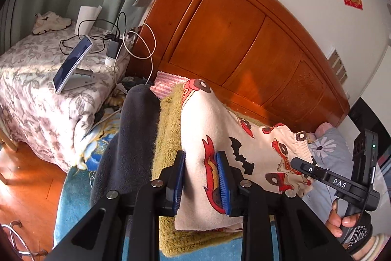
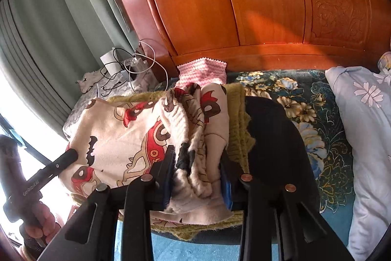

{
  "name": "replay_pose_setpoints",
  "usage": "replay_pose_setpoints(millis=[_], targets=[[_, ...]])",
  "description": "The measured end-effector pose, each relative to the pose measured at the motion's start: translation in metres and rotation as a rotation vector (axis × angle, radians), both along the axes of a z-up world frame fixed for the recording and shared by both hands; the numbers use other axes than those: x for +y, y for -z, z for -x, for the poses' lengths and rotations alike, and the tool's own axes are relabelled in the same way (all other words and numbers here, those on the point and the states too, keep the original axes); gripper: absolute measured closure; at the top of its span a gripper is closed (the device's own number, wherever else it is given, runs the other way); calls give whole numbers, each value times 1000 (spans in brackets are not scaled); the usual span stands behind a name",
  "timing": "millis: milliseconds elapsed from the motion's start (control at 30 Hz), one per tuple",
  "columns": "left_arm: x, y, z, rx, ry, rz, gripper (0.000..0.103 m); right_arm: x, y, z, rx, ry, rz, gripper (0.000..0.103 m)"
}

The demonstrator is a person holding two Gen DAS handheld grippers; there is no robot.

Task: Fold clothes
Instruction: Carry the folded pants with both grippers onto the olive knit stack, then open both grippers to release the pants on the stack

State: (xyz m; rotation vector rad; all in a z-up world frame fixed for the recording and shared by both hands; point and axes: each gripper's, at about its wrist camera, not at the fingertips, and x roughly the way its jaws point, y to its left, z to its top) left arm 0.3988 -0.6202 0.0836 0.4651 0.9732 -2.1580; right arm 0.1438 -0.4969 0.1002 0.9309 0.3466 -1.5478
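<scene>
cream printed garment (image 1: 220,138) lying on a pile of clothes on the bed, held at two places: the left gripper (image 1: 202,182) is clamped on a flat fold of its body, blue pads pressed into the cloth from both sides, and the right gripper (image 2: 198,177) is clamped on a bunched, ribbed edge of the same garment (image 2: 136,138), the fabric gathered thickly between its jaws. the cloth reads as a soft, light knit that drapes and creases freely; it should not slip from the rubbery pads, but it is judged likely to sag between the two holds, so corners, hems or the ribbed cuff are the better places to take it than mid-panel. beneath it lie an olive knitted piece (image 1: 168,138) and a dark grey fleece (image 1: 132,133), both fuzzy and liable to cling and lift with the cream one. a pink zigzag cloth (image 2: 202,72) sits just behind the pile, against the wooden headboard (image 2: 256,4). a pale floral pillow (image 2: 366,126) lies to the right, and a cloth-covered side table (image 1: 36,89) to the left carries a tablet on a stand (image 1: 73,62) and loose charging cables (image 1: 139,45), near enough to snag a wide swing.
</scene>
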Motion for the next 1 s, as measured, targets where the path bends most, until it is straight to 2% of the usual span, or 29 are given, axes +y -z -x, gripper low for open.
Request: replay_pose_setpoints(millis=[67,100,167,200,267,300,500,567,633,800,867,1000], targets=[[2,-7,0,-4,-2,-9,68,0,1,-1,20,-14,-3,65],[6,-15,1,-24,-5,20,65,0,0,-2,27,-21,-3,65],[14,-30,4,-64,-11,83,49,1,-5,-5,38,-44,4,61],[20,-36,7,-79,-9,125,47,3,-8,-5,44,-57,9,59],[25,-36,13,-97,1,154,46,6,-13,-2,55,-66,19,46],[28,-36,16,-105,6,168,45,8,-17,-2,69,-57,30,43],[42,-37,34,-157,38,254,45,18,-46,1,124,-10,117,42],[46,-35,40,-174,47,276,45,21,-50,-10,115,-69,148,42],[38,-24,44,-193,40,244,45,20,-47,-26,126,-172,140,42],[21,-2,45,-184,28,173,45,-1,-8,-22,227,-147,28,42],[21,-2,46,-172,30,167,45,-8,5,-3,108,-112,-5,42],[36,-14,42,-154,14,193,45,-5,1,-1,103,-95,7,42]])
